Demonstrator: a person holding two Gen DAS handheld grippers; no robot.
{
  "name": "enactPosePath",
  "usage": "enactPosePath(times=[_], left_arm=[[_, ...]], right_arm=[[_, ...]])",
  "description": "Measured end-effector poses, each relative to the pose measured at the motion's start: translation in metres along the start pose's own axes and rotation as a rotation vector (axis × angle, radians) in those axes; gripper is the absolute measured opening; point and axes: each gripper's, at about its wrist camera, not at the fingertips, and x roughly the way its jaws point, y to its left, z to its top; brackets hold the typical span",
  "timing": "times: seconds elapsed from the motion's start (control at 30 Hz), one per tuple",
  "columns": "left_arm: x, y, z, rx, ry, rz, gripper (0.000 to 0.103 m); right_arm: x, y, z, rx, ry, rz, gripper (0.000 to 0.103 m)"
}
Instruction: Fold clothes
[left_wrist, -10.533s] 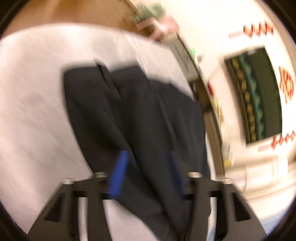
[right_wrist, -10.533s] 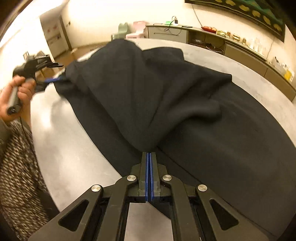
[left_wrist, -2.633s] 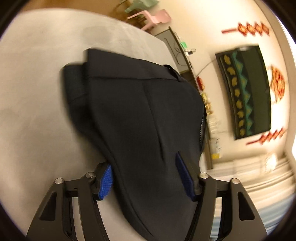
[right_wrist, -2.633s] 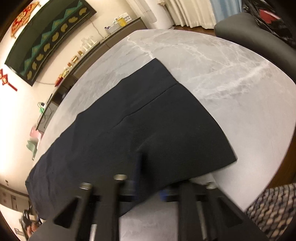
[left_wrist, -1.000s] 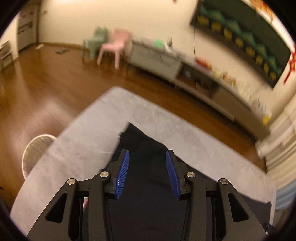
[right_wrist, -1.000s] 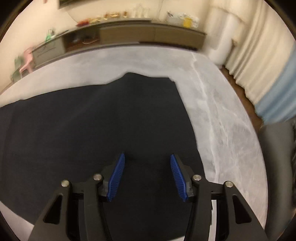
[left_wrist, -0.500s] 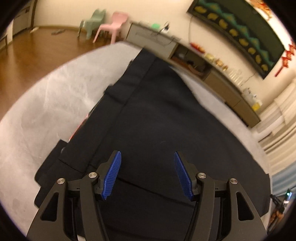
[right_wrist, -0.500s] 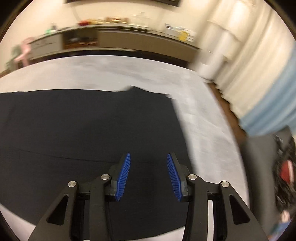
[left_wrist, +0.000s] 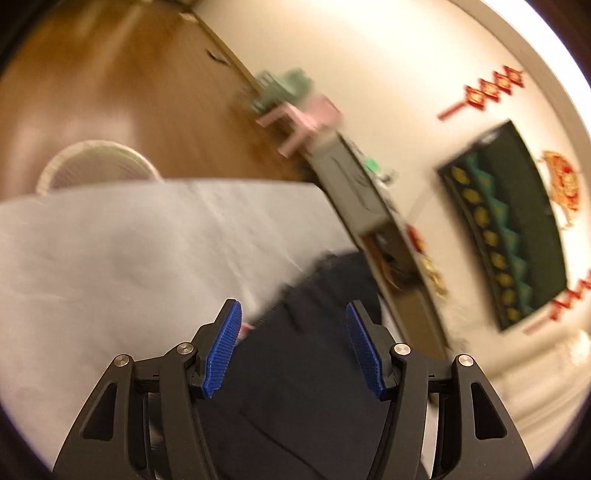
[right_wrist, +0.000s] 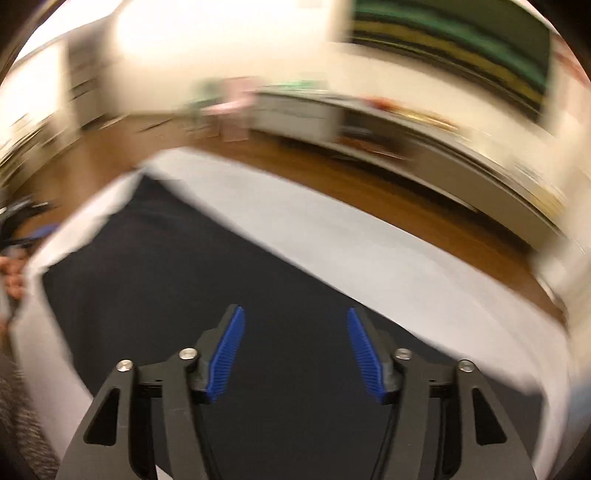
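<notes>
A black garment lies flat on the pale grey table. In the left wrist view its waistband end reaches past my left gripper, which hovers open above the cloth with nothing between its blue pads. In the blurred right wrist view the same garment spreads across the table, and my right gripper is open over its near part, holding nothing. At the far left edge of that view a hand holds the other gripper.
A round white basket stands on the wooden floor beyond the table's far edge. Small pink and green chairs and a low sideboard line the wall. A patterned sleeve shows at the lower left of the right wrist view.
Both cameras have swung sharply. The left view now tilts toward the waistband end and the floor; the right view has turned left across the garment. Both grippers remain open.
</notes>
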Motion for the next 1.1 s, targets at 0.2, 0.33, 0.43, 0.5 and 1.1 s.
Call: enactPosePath(times=[0.2, 0.33, 0.43, 0.5, 1.1], left_arm=[[0.012, 0.005, -0.010, 0.054, 0.018, -0.013, 0.061], [0.003, 0.012, 0.000, 0.039, -0.002, -0.079, 0.061], [-0.015, 0.017, 0.010, 0.061, -0.034, -0.156, 0.061], [-0.030, 0.020, 0.015, 0.092, -0.078, -0.183, 0.061], [-0.016, 0.066, 0.035, 0.059, 0.019, -0.089, 0.062]], right_arm=[[0.159, 0.119, 0.145, -0.374, 0.032, 0.020, 0.070], [0.209, 0.159, 0.174, -0.386, 0.060, 0.102, 0.070], [0.239, 0.173, 0.189, -0.386, 0.196, 0.302, 0.043], [0.246, 0.186, 0.184, -0.457, 0.279, 0.357, 0.006], [0.286, 0.145, 0.205, -0.142, 0.205, 0.096, 0.054]])
